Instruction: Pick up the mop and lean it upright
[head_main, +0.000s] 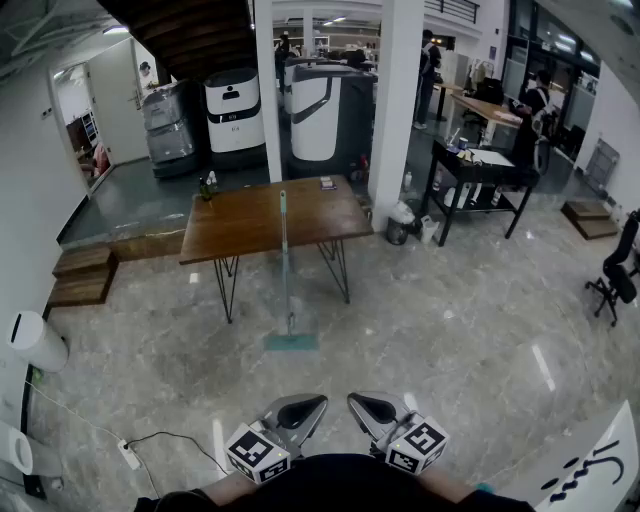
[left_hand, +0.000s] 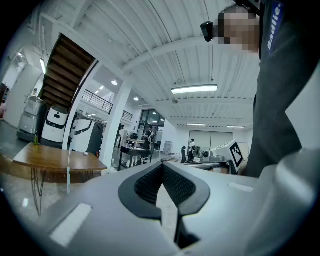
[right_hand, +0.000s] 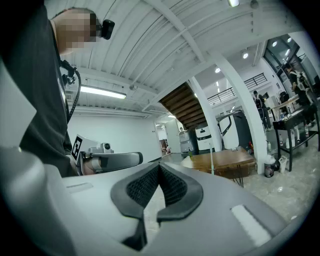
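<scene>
Open office hall, grey stone floor (head_main: 450, 320), wooden table (head_main: 250, 225) on hairpin legs mid-room, machines and desks behind. Against the table's near edge, the mop (head_main: 286, 280): pad flat on the floor, handle near-vertical, top resting at the tabletop rim. Looks already leaned upright, so either task done or not started; cannot say which from this. Nothing in hand either way. Well apart from the mop, both tools low in the head view, close to the body. Left gripper (head_main: 305, 408): jaws together, nothing between, pointing level and forward. Right gripper (head_main: 372, 408): same, jaws closed tip to tip, empty, level, just beside the left one. Held side by side, tips angled slightly toward each other, marker cubes at the rear. If the lean needs redoing: walk up, close on the handle, set it steadier. Otherwise probably nothing left.
</scene>
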